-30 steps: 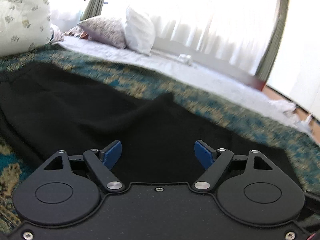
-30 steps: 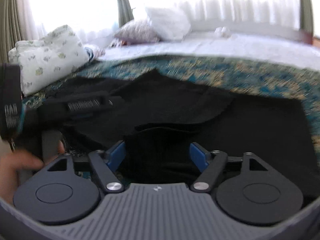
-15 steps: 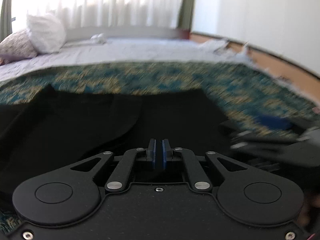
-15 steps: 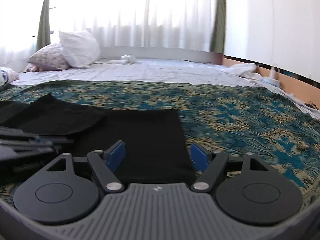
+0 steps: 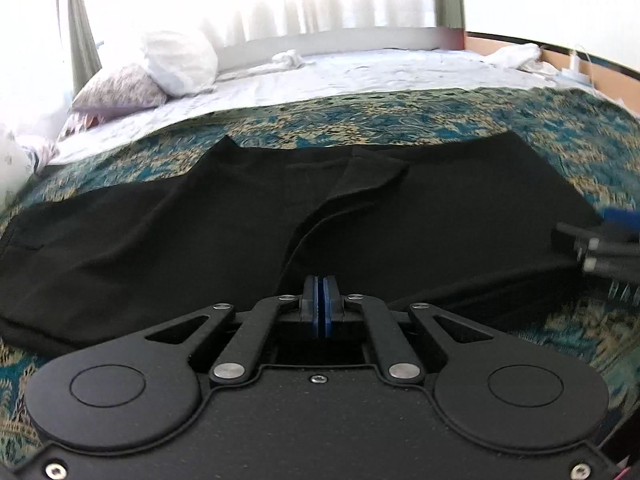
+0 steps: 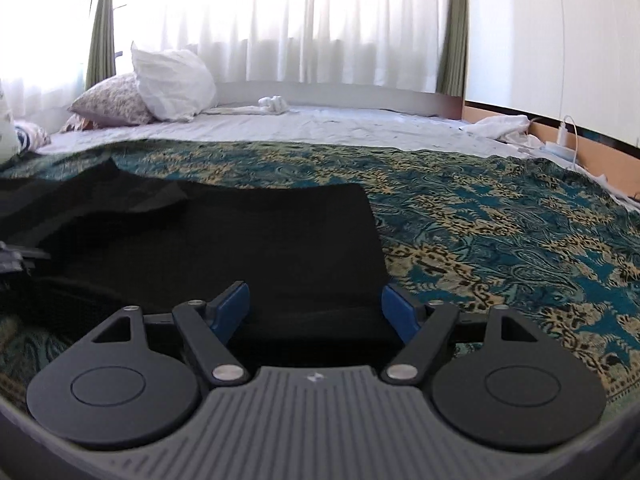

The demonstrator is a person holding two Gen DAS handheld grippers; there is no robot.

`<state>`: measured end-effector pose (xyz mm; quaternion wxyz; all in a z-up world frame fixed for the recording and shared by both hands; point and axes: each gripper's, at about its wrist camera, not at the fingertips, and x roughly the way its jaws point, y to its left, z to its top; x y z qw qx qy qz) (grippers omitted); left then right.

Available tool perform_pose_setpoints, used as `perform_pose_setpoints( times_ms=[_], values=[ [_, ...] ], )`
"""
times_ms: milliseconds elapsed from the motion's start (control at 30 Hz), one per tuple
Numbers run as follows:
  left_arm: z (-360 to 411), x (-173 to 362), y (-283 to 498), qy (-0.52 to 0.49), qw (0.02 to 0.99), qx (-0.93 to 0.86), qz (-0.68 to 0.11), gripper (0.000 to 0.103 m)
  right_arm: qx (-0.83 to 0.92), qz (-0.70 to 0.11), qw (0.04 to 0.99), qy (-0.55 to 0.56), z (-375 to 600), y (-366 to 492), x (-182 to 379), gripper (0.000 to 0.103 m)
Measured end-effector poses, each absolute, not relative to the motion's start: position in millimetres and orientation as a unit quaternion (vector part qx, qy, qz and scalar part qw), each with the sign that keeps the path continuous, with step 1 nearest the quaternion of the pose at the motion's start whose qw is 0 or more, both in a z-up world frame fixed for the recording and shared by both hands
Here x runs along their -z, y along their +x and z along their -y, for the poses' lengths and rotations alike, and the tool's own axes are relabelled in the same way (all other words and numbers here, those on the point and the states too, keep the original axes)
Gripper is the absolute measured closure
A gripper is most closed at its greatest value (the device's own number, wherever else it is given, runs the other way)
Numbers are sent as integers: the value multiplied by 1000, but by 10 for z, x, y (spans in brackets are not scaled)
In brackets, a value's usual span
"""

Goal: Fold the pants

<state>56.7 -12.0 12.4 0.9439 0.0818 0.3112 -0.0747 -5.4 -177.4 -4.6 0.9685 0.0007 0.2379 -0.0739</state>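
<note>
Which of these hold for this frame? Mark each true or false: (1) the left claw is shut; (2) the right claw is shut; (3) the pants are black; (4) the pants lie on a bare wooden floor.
1. The left claw is shut: true.
2. The right claw is shut: false; its blue pads stand wide apart over the fabric.
3. The pants are black: true.
4. The pants lie on a bare wooden floor: false; they lie on a teal and gold patterned bedspread.
</note>
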Motion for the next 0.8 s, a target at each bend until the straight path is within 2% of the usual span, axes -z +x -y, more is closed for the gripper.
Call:
perform_pose_setpoints(
  times_ms=[133,267,400,467,533,700,800],
  values=[
    [141,-352,613,24,945,102,-311,96,70,-237,969,-5,1755,-62,100,16],
    [443,-507,778,46,941,149,-299,96,68,-235,970,-4,1762,-54,139,15],
    [691,-366,1195,17,913,184,-365,95,64,-234,970,2,1782,-47,149,14],
    [650,-217,1432,-55,886,195,-416,95,63,-233,970,6,1788,-48,158,14],
    [538,-171,1565,-99,884,191,-414,96,61,-232,971,8,1792,-48,166,14],
    [297,-287,1883,-61,911,101,-394,96,58,-228,972,9,1797,-53,182,13],
    [-18,-299,2086,-96,910,54,-400,96,52,-230,972,12,1808,-47,185,14]
  ],
)
